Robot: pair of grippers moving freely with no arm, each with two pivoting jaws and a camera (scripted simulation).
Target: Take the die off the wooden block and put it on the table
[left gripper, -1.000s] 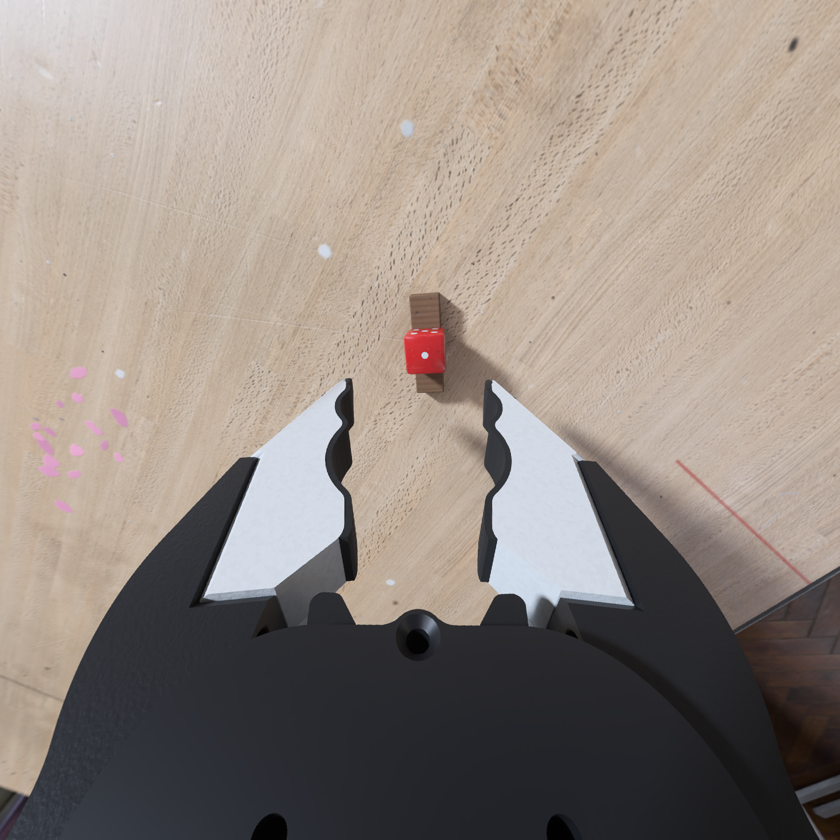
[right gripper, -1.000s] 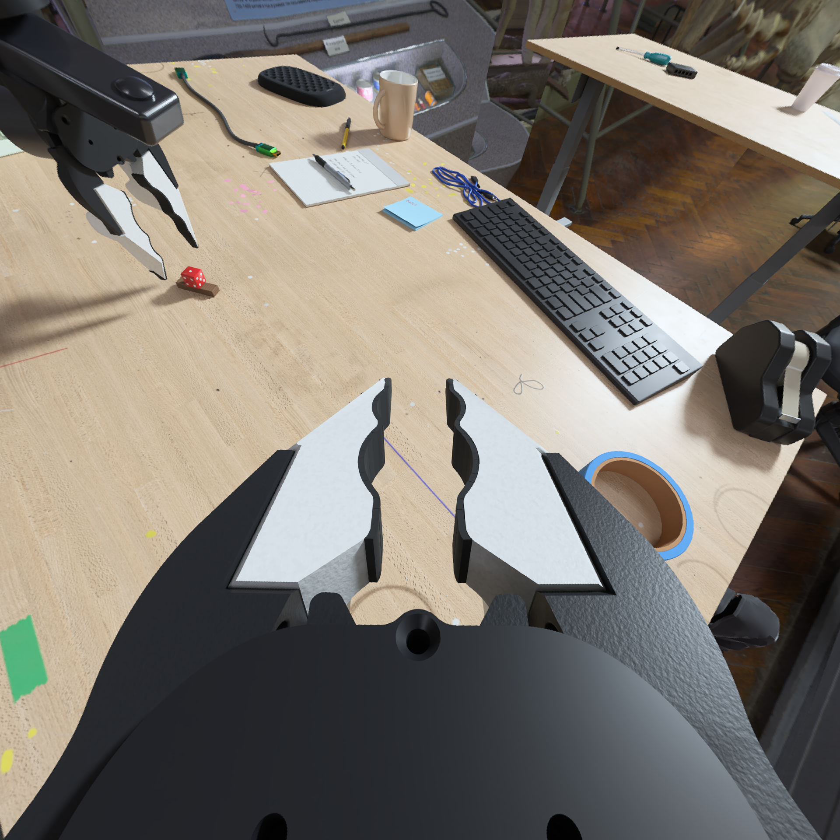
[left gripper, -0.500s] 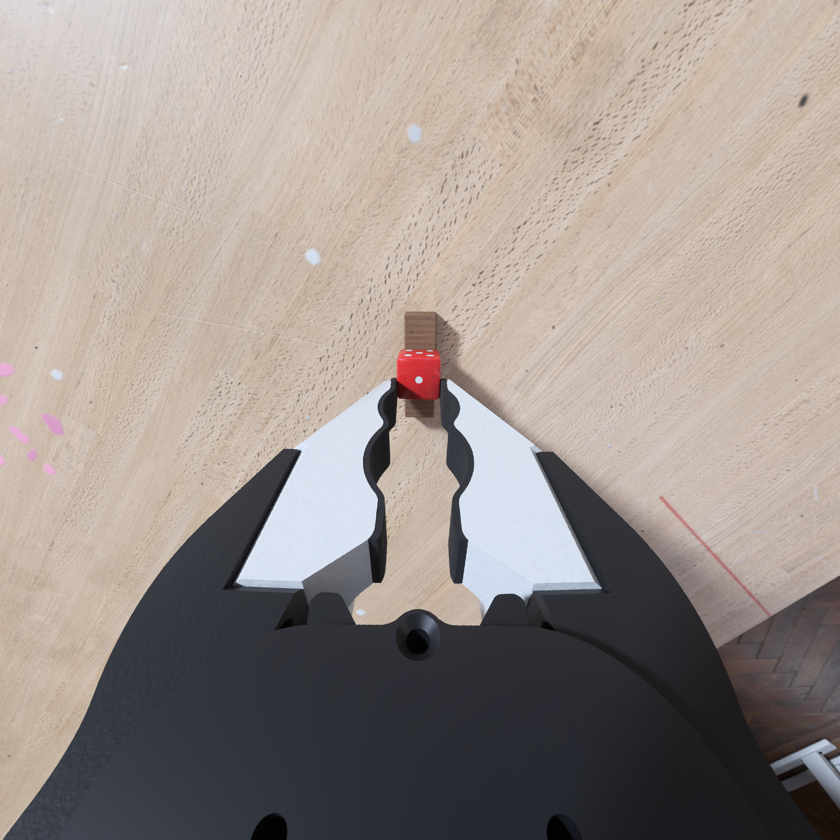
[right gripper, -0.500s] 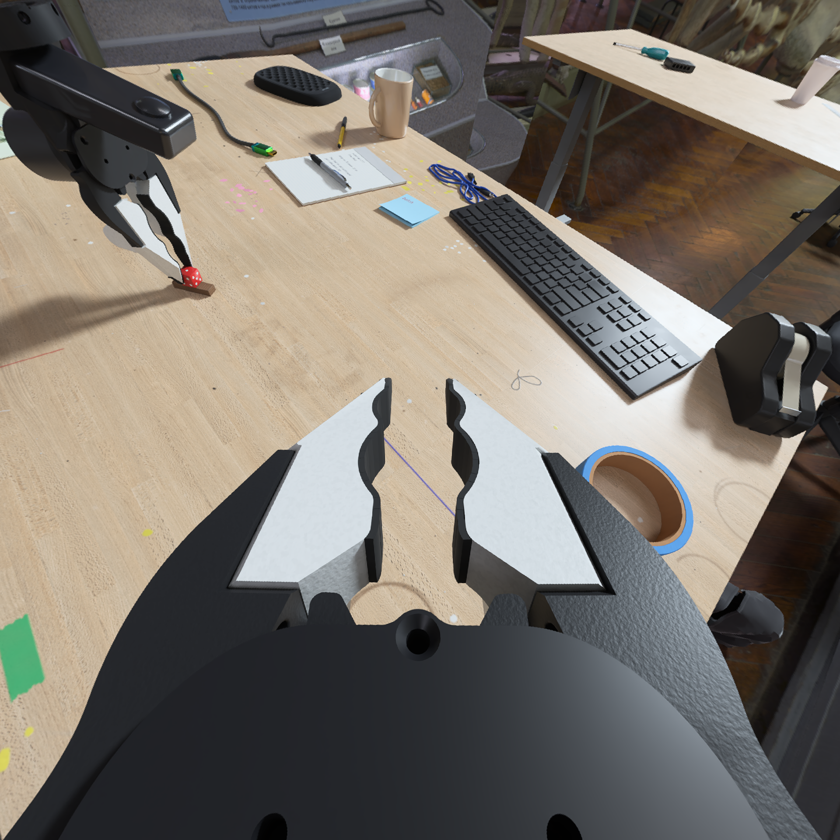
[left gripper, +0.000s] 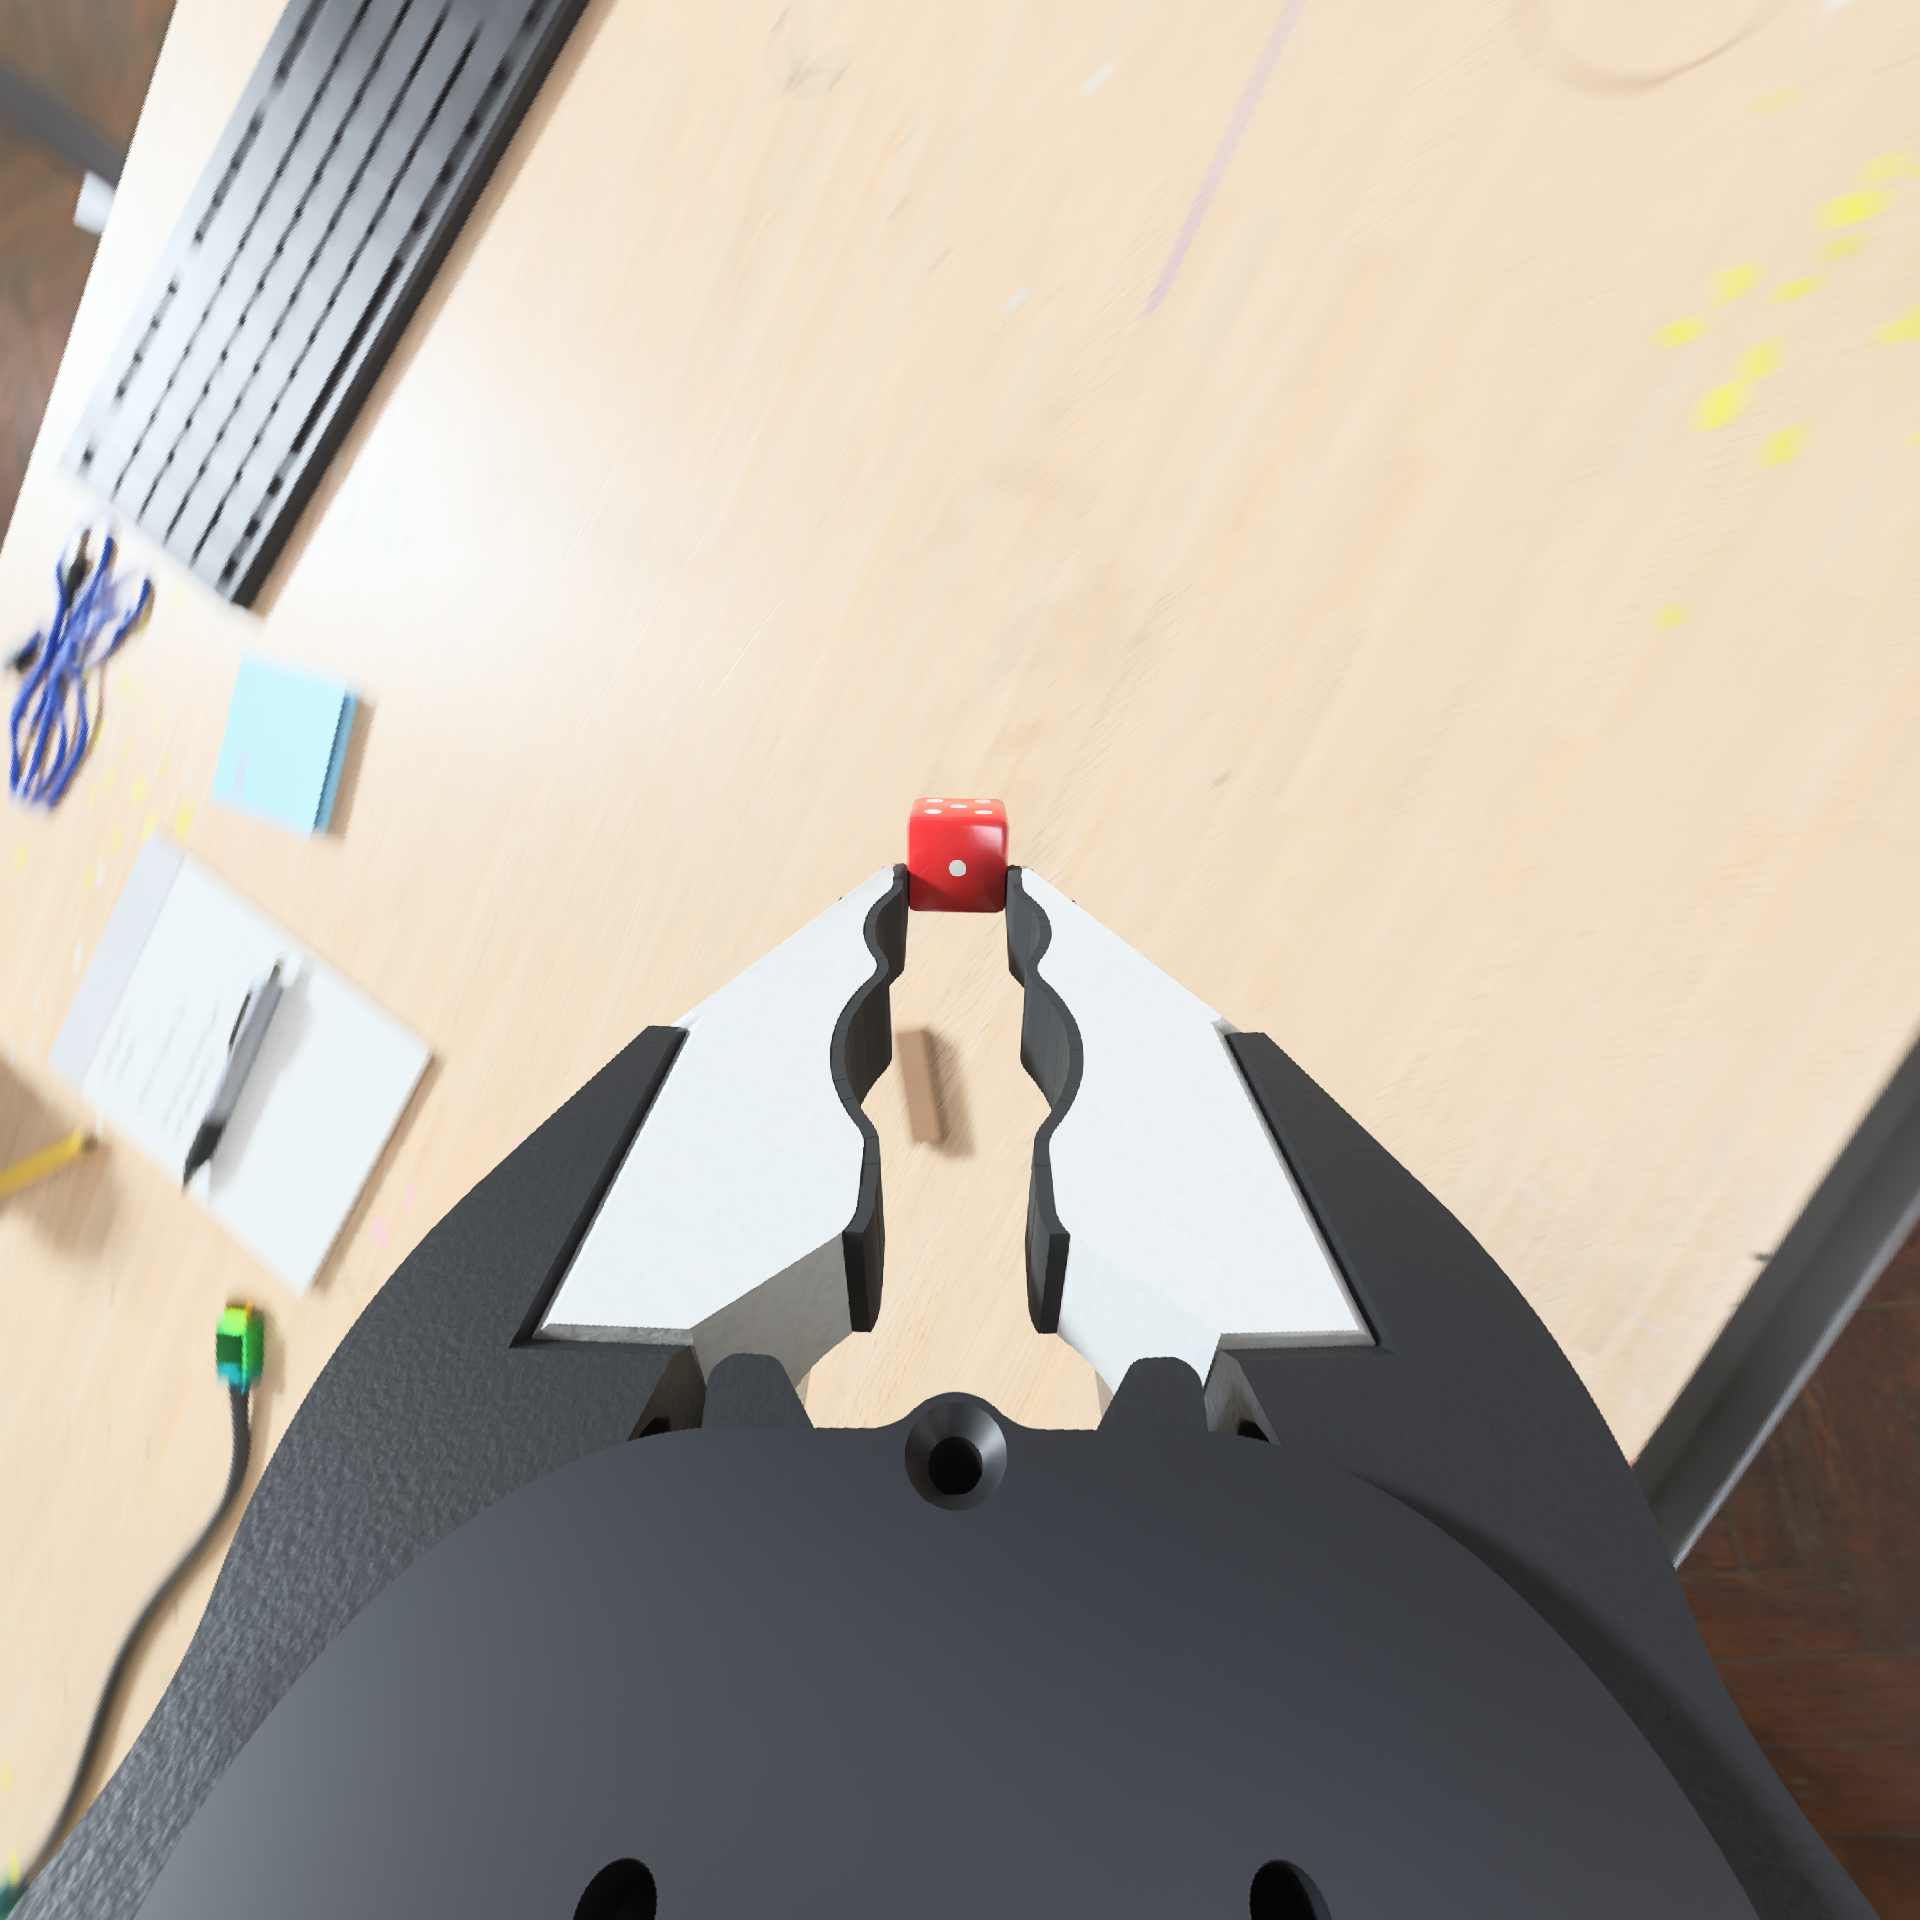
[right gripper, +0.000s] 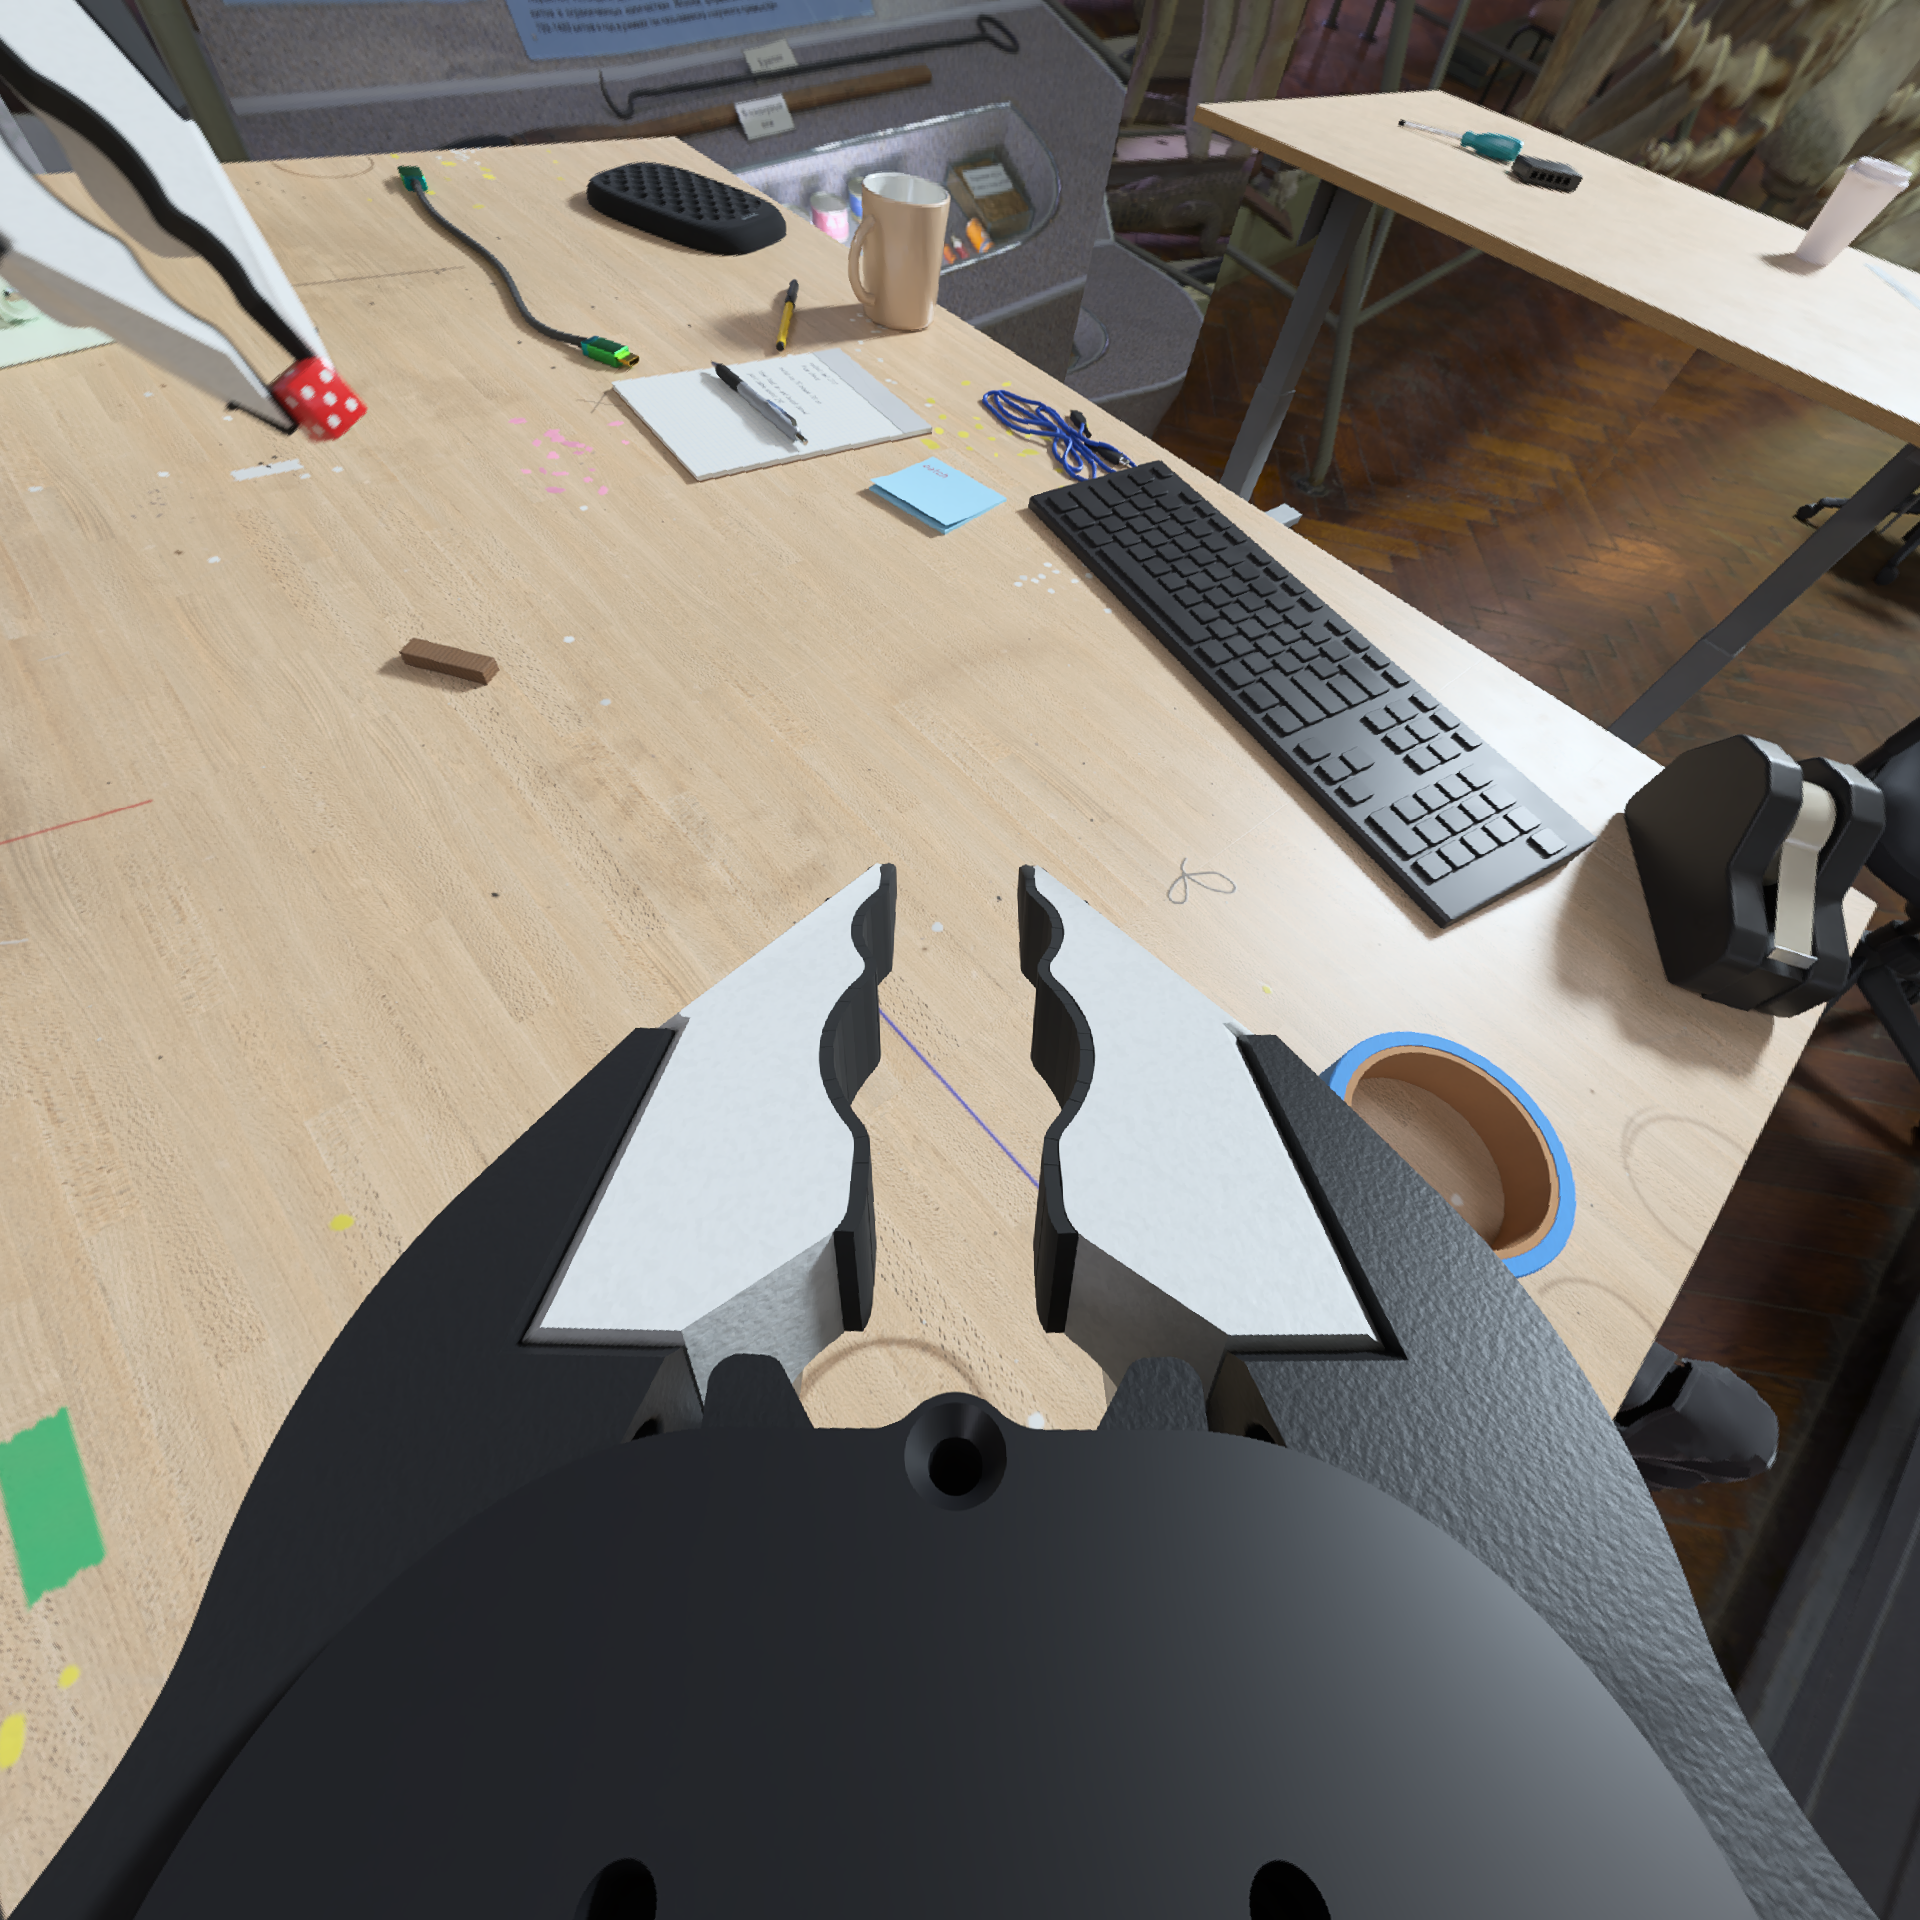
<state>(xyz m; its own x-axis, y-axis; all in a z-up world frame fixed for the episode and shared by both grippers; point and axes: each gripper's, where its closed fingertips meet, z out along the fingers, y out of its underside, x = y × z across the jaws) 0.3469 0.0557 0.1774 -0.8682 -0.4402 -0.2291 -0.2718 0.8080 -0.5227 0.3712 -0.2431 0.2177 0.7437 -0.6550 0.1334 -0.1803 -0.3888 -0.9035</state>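
Note:
My left gripper (left gripper: pixel 957 883) is shut on the red die (left gripper: pixel 957 854), pinched at its fingertips and held well above the table. The small brown wooden block (left gripper: pixel 926 1087) lies bare on the table below, seen between the fingers. In the right wrist view the die (right gripper: pixel 319 399) hangs high at the upper left in the left gripper's fingertips (right gripper: pixel 272 387), and the wooden block (right gripper: pixel 449 662) lies flat on the table under and to the right of it. My right gripper (right gripper: pixel 956 894) is open and empty, low over the near table.
A black keyboard (right gripper: pixel 1299 675), a blue sticky pad (right gripper: pixel 938 492), a notepad with a pen (right gripper: pixel 769 411), a mug (right gripper: pixel 902 249), a cable with a green plug (right gripper: pixel 608 351), a blue tape roll (right gripper: pixel 1455 1143) and a black tape dispenser (right gripper: pixel 1756 883) lie on the table.
My left gripper closed on the die, lifted it off the wooden block and rose high while turning. The block stayed on the table. My right gripper barely moved.

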